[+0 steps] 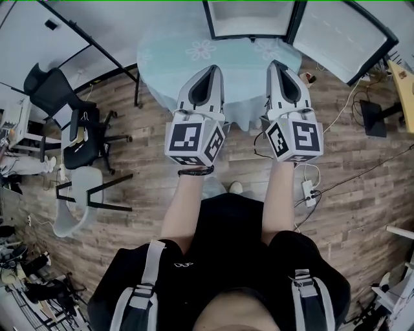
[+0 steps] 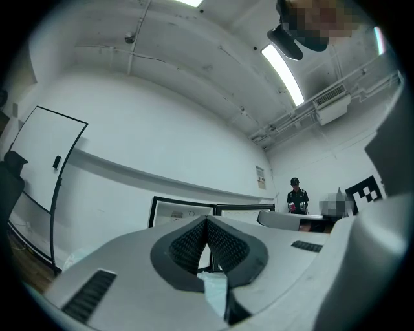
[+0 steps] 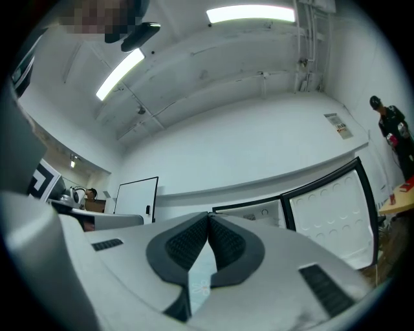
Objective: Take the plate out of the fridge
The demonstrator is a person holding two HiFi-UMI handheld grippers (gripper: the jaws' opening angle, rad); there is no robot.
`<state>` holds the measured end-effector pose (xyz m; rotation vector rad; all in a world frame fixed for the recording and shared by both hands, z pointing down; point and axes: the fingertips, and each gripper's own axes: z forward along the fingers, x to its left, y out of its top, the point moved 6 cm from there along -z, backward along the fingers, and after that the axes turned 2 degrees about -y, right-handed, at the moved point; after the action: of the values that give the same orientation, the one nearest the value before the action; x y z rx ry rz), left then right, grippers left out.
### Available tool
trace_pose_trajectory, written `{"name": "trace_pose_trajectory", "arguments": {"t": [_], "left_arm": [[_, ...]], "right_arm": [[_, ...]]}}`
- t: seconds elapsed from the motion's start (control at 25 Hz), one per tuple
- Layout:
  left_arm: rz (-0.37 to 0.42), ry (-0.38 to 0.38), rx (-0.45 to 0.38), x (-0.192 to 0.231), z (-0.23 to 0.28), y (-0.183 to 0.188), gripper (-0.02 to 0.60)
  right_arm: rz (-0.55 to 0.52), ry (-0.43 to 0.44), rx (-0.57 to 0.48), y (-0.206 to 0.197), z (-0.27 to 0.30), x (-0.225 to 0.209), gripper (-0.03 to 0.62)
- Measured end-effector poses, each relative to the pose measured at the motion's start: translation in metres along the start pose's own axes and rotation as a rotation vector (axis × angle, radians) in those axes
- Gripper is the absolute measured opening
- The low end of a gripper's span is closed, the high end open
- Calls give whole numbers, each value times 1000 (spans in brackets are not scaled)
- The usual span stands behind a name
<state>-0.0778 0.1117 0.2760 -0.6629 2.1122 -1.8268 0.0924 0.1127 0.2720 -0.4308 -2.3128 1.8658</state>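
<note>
The small fridge (image 1: pixel 249 16) stands open behind a round table (image 1: pixel 168 55) with a pale floral cloth, its door (image 1: pixel 343 39) swung out to the right. No plate shows in any view, and the fridge's inside looks white and bare from here. My left gripper (image 1: pixel 206 72) and right gripper (image 1: pixel 284 70) hover side by side over the table's near edge, pointing at the fridge. Both are shut with nothing between the jaws. The left gripper view shows its pads (image 2: pixel 191 242) pressed together, with the fridge (image 2: pixel 184 210) beyond. In the right gripper view the pads (image 3: pixel 226 239) also meet, before the fridge door (image 3: pixel 333 213).
Black office chairs (image 1: pixel 71 116) and a white chair (image 1: pixel 81 194) stand at the left on the wood floor. A power strip (image 1: pixel 309 191) with cables lies at the right. A whiteboard (image 1: pixel 39 39) leans at the far left. A person (image 2: pixel 297 194) stands farther back in the room.
</note>
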Motion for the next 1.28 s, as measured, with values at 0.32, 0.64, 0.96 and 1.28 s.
{"name": "trace_pose_trajectory", "arguments": {"t": [0.32, 0.64, 0.96, 1.28], "left_arm": [[-35, 44, -25, 23, 3, 13, 12], [-122, 88, -47, 63, 25, 7, 12], [-159, 47, 18, 70, 90, -23, 14], [-220, 38, 86, 97, 149, -60, 14]], "right_arm": [[47, 48, -33, 7, 24, 2, 6], [-32, 128, -19, 8, 53, 19, 6], [41, 66, 48, -25, 94, -37, 6], [77, 65, 148, -71, 143, -61, 6]]}}
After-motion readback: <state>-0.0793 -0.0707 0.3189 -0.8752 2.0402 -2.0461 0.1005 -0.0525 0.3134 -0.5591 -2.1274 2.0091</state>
